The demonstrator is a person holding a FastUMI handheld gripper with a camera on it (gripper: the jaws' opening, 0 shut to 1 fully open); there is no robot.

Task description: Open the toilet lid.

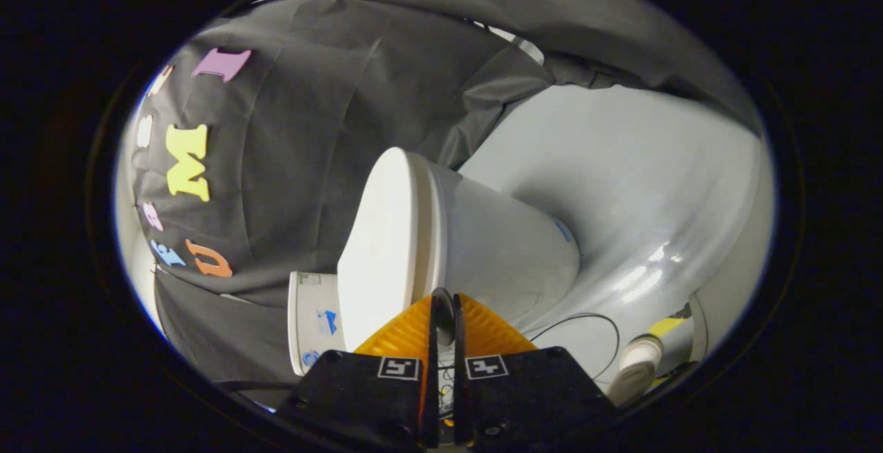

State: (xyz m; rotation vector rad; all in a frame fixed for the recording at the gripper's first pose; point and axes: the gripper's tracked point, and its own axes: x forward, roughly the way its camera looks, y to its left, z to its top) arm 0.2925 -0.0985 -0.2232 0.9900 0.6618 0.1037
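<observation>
A handheld gripper (442,307) with ridged orange fingers (403,334) sits at the bottom centre of the frame, its two fingers drawn nearly together with only a thin slit between them and nothing held in that slit. Just ahead of the fingertips, in the middle of the frame, stands a white toilet (497,246), seen rotated so that it lies sideways in the picture. Its lid (378,246) is closed flat against the seat (431,232), facing left. The white tank (312,322) appears at lower left of centre, beside the fingers. Pale grey floor (635,177) fills the right half of the frame, where a thin black cable (586,316) loops at lower right. Black cloth (310,129) covers the upper left.
</observation>
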